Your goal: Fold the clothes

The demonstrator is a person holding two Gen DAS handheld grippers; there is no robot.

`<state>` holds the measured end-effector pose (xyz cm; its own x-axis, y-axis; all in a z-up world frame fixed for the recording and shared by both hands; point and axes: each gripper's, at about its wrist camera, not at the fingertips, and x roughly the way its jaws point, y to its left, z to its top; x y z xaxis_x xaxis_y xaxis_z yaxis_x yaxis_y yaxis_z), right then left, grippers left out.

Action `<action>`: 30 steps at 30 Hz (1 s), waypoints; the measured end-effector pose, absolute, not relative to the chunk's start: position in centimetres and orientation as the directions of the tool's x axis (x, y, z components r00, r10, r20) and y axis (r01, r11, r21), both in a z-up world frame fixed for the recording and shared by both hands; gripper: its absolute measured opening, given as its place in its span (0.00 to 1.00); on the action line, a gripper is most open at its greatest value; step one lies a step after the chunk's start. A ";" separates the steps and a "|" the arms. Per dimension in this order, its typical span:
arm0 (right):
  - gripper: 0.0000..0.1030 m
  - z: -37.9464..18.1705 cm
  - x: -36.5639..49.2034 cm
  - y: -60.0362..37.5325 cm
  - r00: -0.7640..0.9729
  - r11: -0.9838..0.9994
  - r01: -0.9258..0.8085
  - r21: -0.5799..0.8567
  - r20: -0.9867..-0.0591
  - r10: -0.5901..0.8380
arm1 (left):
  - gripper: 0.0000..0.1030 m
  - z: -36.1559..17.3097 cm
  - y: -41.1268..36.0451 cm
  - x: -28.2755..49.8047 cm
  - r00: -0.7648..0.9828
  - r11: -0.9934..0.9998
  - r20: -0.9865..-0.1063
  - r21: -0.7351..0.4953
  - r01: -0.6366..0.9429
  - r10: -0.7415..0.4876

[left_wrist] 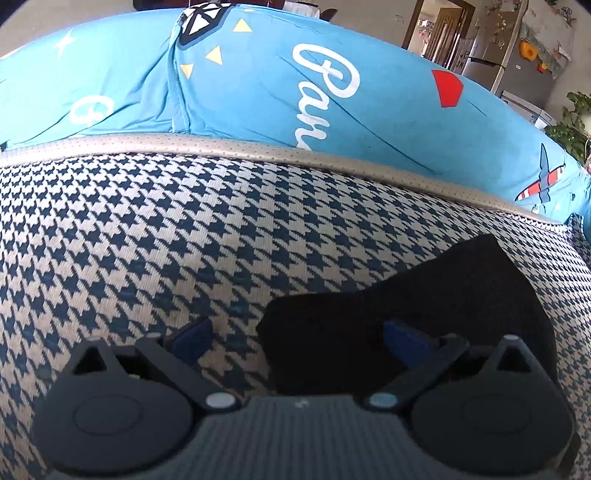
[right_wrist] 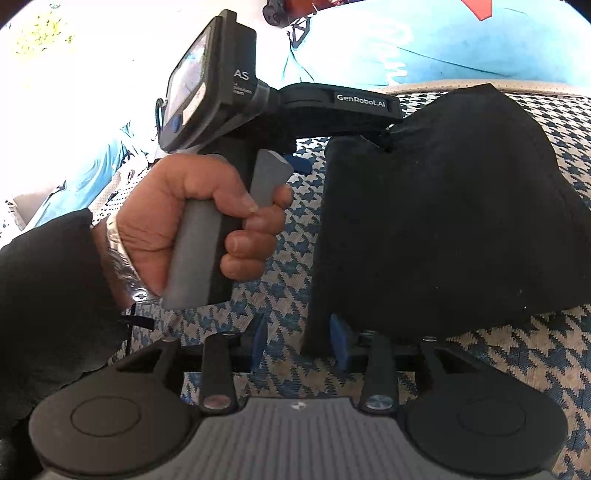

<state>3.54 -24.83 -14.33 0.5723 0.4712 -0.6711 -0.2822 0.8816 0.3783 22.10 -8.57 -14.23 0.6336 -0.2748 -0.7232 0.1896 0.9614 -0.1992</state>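
Note:
A black garment [right_wrist: 443,221] lies bunched on a blue-and-beige houndstooth cushion [right_wrist: 280,280]. In the right wrist view my right gripper [right_wrist: 299,341] stands partly open. The garment's near left corner sits between its blue fingers [right_wrist: 260,339], with cushion showing between the left finger and the cloth. In the left wrist view my left gripper [left_wrist: 299,338] is wide open and low over the cushion [left_wrist: 147,240]. Its right finger [left_wrist: 402,338] lies at the edge of the black garment [left_wrist: 443,295] and its left finger is over bare cushion. A person's hand [right_wrist: 177,214] holds the left gripper's handle.
A bright blue printed cover [left_wrist: 258,85] rises behind the cushion, past a beige perforated trim [left_wrist: 221,142]. Far right in the left wrist view are a metal fridge [left_wrist: 517,59], a doorway [left_wrist: 439,33] and a leafy plant [left_wrist: 569,129]. A black sleeve [right_wrist: 44,295] fills the lower left.

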 end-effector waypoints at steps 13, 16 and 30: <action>0.42 -14.3 3.4 -24.7 0.568 0.876 -0.290 0.386 -0.667 0.482 | 1.00 -14.7 -9.0 23.2 0.648 0.970 -0.721 -0.180 0.166 -0.245; 0.44 -14.3 3.4 -24.6 0.567 0.875 -0.293 0.386 -0.667 0.484 | 1.00 -14.9 -9.2 23.3 0.651 0.972 -0.722 -0.169 0.163 -0.234; 0.60 -14.2 3.2 -22.8 0.565 0.883 -0.347 0.317 -0.681 0.466 | 1.00 -13.9 -7.7 22.4 0.642 0.969 -0.727 -0.213 0.126 -0.243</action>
